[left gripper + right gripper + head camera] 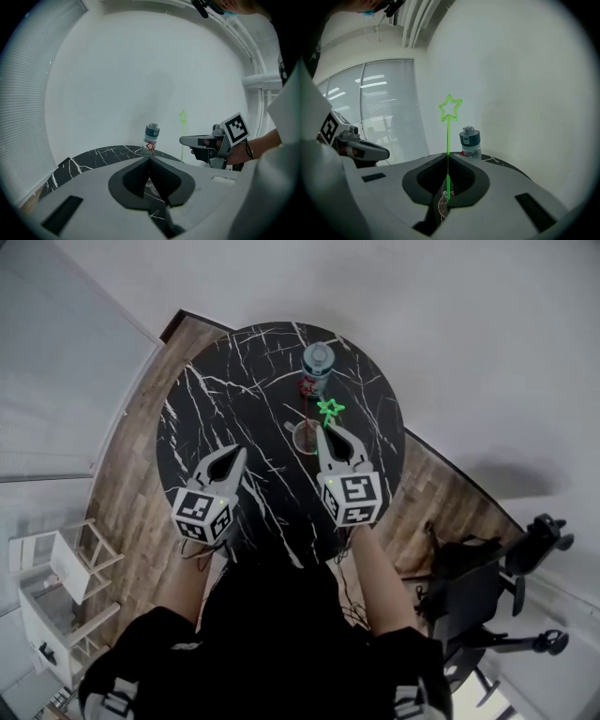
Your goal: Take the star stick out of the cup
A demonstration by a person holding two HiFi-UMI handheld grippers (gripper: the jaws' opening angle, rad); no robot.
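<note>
We are judging the green star stick (448, 136) as very light, thin and stiff but easy to bend or snap. It looks like smooth plastic that could slide or swivel in a loose pinch, so the stem below the star is the place to take it, not the open star outline. The right gripper (447, 158) is doing just that, with its jaws pressed together on the stem partway up. The star is standing upright above the jaw tips and the lower stem is running down behind them toward the clear cup (303, 439). The cup is sitting just at 3 o'clock of the middle of the black marble table (216, 399), and we cannot tell whether the stick's foot is inside it or just over its rim. The cup looks light enough to tip if the stick drags sideways, so we are favouring a straight lift. The left gripper (150, 159) is hovering at about 8 o'clock of the cup, with its jaws pressed together on nothing. A bottle (319, 360) is standing at 12 o'clock of the cup, with a red star (307, 386) just before it.
</note>
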